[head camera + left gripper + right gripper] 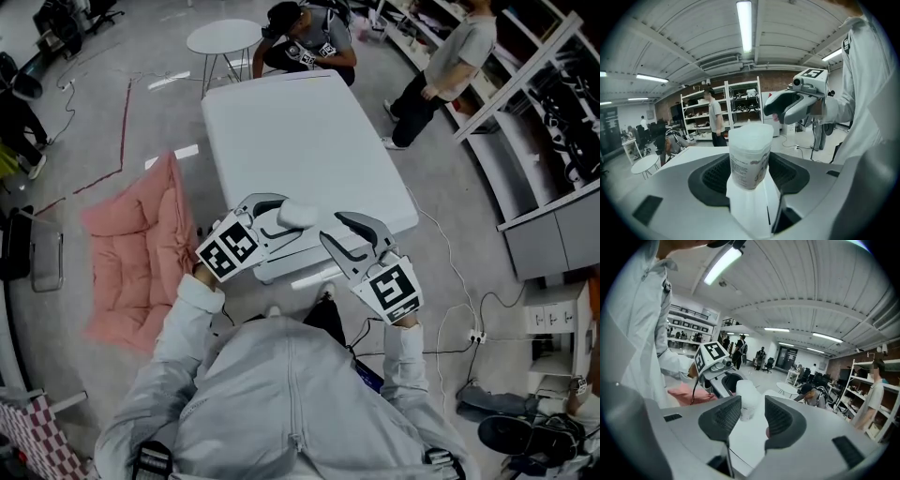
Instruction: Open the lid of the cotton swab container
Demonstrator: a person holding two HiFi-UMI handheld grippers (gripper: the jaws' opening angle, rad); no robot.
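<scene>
With the cotton swab container (749,157) clamped in the left gripper (283,217) over the table's (309,122) near edge, and the right gripper (752,414) held apart and empty beside it, the container may be levered out and dropped if its lid (751,132) is pulled askew.

Left claw (749,177) filled by container (750,150); tabletop (309,141) open.

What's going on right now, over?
Left hand-held gripper clamped on cotton swab container. Right hand-held gripper open, clear of it. Lid looks on. Nothing blocking.
</scene>
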